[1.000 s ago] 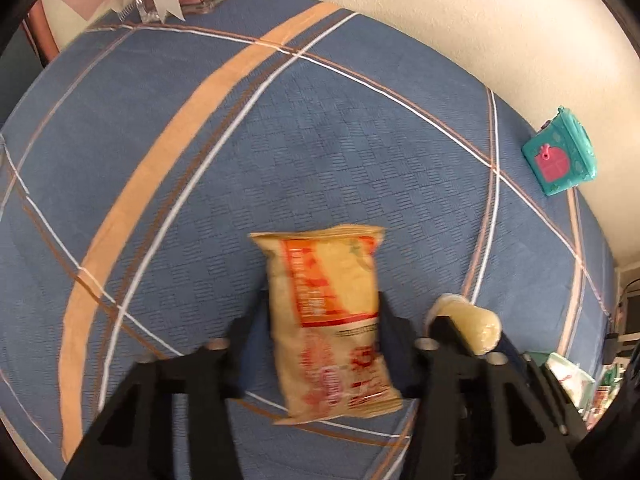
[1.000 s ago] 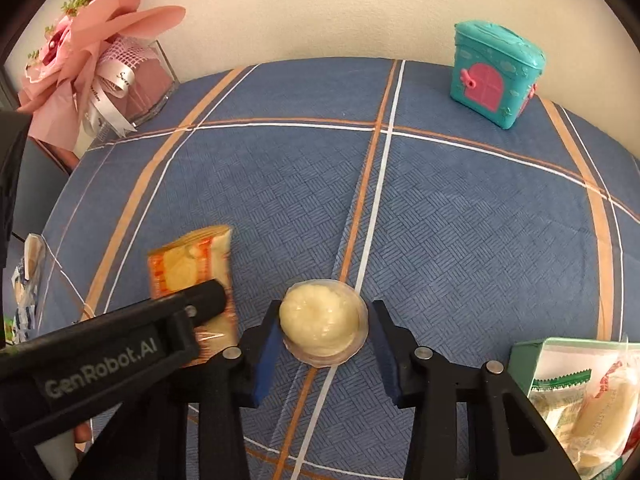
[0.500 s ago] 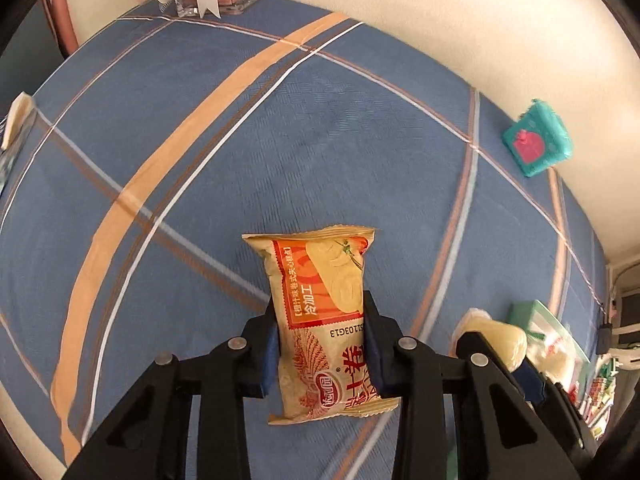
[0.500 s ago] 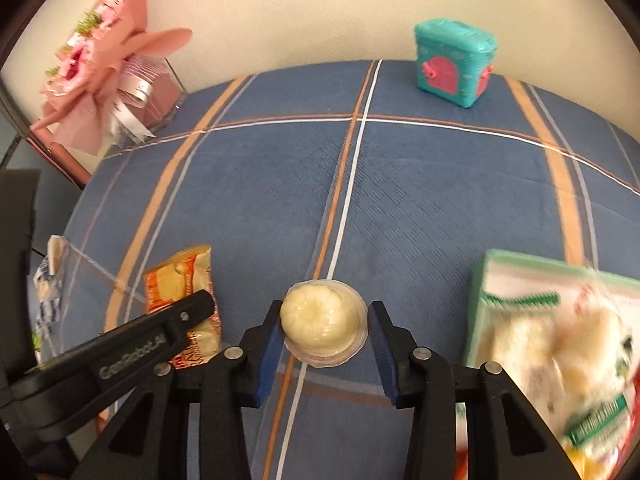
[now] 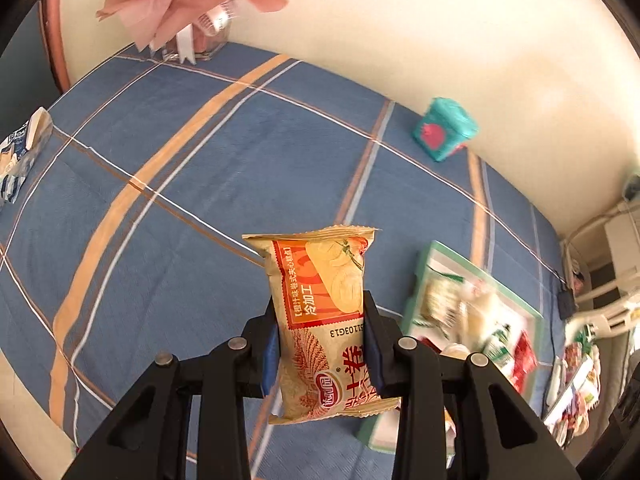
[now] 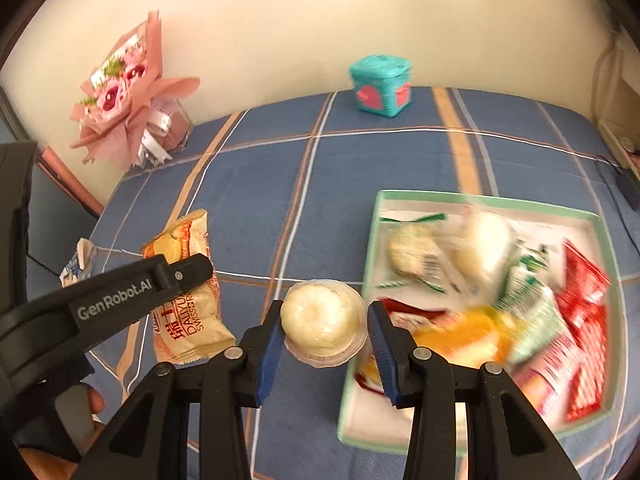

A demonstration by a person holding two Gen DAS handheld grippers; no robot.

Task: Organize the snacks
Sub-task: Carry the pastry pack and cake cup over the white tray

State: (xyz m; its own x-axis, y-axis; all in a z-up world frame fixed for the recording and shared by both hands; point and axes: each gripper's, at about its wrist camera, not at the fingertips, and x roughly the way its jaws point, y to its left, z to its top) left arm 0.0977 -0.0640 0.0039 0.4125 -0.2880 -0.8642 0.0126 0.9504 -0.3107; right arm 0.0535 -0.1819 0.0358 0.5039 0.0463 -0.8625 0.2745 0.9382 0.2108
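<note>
Left wrist: left hand-held gripper (image 5: pixel 320 344) clamps the snack packet (image 5: pixel 324 320); right one (image 6: pixel 324 334) grips a pudding cup (image 6: pixel 324 326).

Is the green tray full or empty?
Nearly full: packets cover most of the green tray; only its near corner shows bare.

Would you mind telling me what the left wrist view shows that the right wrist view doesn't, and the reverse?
Only the left wrist view shows the left gripper head-on, shut on the tan and orange snack packet, with its orange label facing the camera.

Only the right wrist view shows the right gripper shut on the clear plastic cup of pale jelly.

Both show the green-rimmed snack tray, the teal toy house, the pink bouquet and the blue plaid tablecloth.
</note>
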